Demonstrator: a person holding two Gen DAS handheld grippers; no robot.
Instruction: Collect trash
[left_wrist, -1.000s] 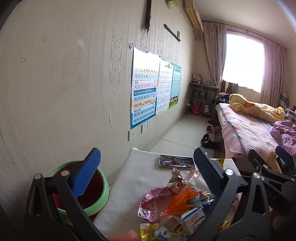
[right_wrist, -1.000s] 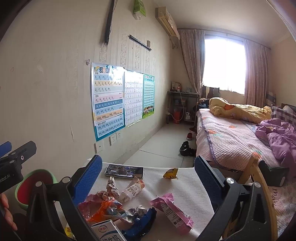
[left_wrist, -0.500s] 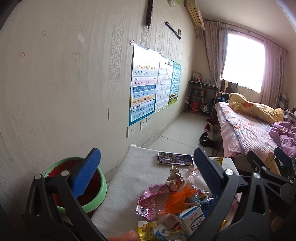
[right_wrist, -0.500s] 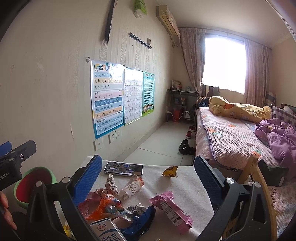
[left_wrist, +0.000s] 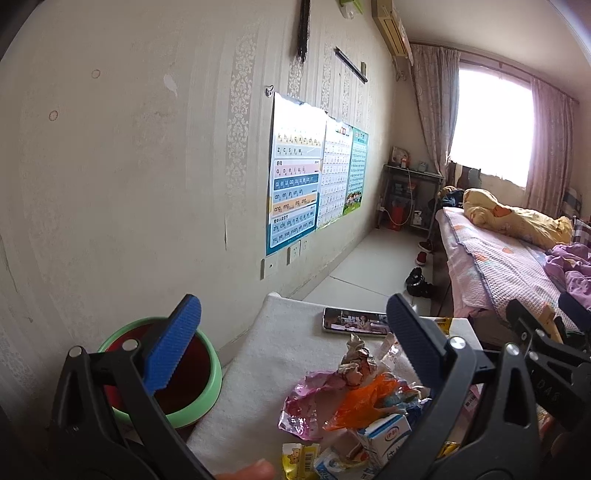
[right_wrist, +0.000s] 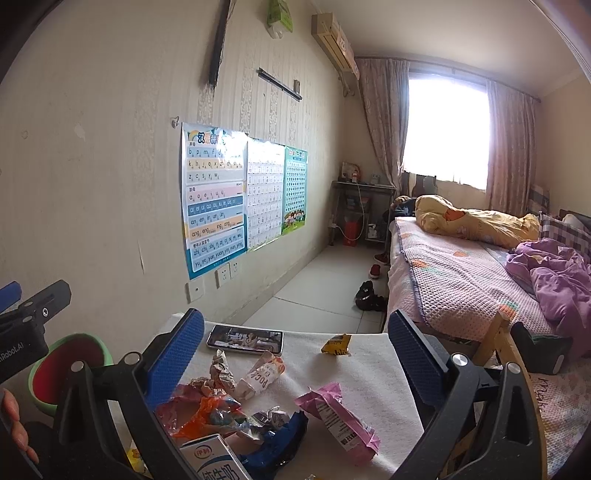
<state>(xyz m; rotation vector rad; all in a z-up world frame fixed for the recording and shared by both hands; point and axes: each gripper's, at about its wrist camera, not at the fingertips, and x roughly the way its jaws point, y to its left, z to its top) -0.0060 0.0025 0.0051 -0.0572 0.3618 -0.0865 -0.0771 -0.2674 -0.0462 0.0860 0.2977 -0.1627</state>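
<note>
Trash lies heaped on a white cloth-covered table (left_wrist: 280, 354): an orange wrapper (left_wrist: 364, 400), a pink foil wrapper (left_wrist: 306, 402), a small milk carton (left_wrist: 388, 434) and crumpled paper (left_wrist: 356, 354). A pink packet (right_wrist: 336, 417), a blue wrapper (right_wrist: 275, 441), a white snack packet (right_wrist: 262, 373) and a small yellow packet (right_wrist: 336, 345) show in the right wrist view. A green bin (left_wrist: 177, 391) with a red inside stands left of the table. My left gripper (left_wrist: 291, 343) is open above the heap's near edge. My right gripper (right_wrist: 295, 354) is open over the table, holding nothing.
A phone (right_wrist: 245, 339) lies at the table's far end. A wall with posters (left_wrist: 295, 184) runs along the left. A bed (right_wrist: 480, 280) stands to the right, shoes (right_wrist: 369, 291) on the floor beside it. A wooden chair back (right_wrist: 517, 369) rises at the right.
Both views have shifted slightly, the table and bin sitting a little lower and nearer. No trash has moved and both grippers stay open.
</note>
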